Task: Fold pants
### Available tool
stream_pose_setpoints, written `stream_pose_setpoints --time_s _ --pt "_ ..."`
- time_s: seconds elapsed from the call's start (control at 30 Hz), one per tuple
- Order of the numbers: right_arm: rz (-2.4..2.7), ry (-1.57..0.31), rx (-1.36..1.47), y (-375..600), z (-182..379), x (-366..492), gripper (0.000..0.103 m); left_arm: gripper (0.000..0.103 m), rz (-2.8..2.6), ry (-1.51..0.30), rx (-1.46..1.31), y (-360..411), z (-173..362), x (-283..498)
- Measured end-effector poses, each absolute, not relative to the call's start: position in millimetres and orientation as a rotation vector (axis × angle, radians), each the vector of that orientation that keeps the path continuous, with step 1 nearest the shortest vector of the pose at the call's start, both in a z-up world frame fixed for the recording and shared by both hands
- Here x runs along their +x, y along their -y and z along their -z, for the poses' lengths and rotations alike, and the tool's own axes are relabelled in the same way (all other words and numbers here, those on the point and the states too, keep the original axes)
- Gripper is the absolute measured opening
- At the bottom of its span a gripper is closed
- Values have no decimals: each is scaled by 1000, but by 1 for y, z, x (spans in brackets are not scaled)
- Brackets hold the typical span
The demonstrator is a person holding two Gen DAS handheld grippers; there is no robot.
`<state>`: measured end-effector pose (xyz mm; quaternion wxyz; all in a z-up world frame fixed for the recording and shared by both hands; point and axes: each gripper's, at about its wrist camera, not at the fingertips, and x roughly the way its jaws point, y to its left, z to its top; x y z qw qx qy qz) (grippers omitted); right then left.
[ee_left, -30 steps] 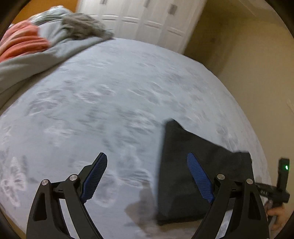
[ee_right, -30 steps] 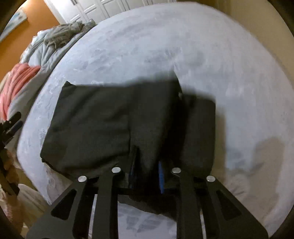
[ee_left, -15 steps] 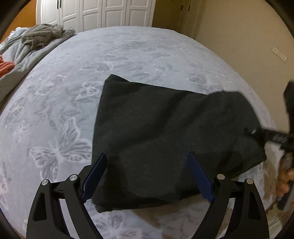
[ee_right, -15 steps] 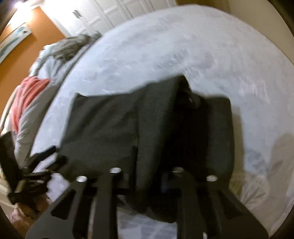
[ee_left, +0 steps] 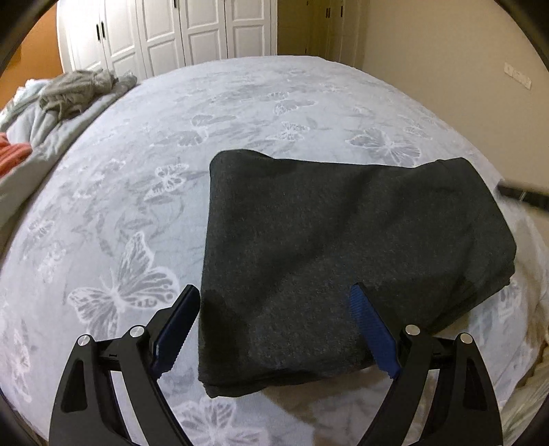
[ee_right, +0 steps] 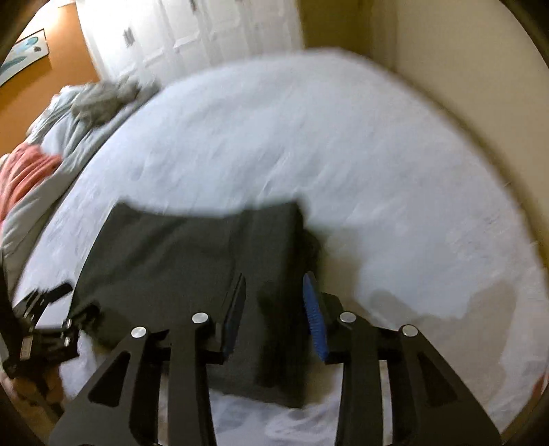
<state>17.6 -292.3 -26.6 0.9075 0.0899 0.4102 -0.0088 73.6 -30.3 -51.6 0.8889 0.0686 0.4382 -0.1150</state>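
The dark grey pants [ee_left: 343,247] lie folded into a compact rectangle on the grey butterfly-print bedspread [ee_left: 171,144]. My left gripper [ee_left: 276,302] is open and empty, its jaws wide over the near left corner of the pants. In the blurred right wrist view the pants [ee_right: 178,260] lie flat, and my right gripper [ee_right: 276,291] is open over their right edge, holding nothing. The tip of the right gripper shows at the right edge of the left wrist view [ee_left: 525,194]. The left gripper shows at the lower left of the right wrist view [ee_right: 44,326].
A heap of grey bedding and clothes [ee_left: 72,96] with an orange-red striped cloth [ee_left: 13,154] lies at the far left of the bed. White wardrobe doors [ee_left: 171,31] stand behind. A beige wall [ee_left: 446,51] runs along the right.
The right gripper has opened and let go of the pants fold, which now lies flat. The left gripper has swung to the right, over the pants.
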Motion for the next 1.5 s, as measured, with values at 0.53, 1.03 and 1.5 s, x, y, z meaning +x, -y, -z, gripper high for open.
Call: stream_pose_setpoints --time_s 0.53,1.03,1.5 --pt "-35 -823 153 257 25 49 41 86 235 -887 65 15 32 83" --pt "-142 -807 269 262 8 87 9 86 82 -952 -289 -76 22 134" --pt "-97 -1027 204 295 51 28 67 86 217 -1199 -322 -50 74 127"
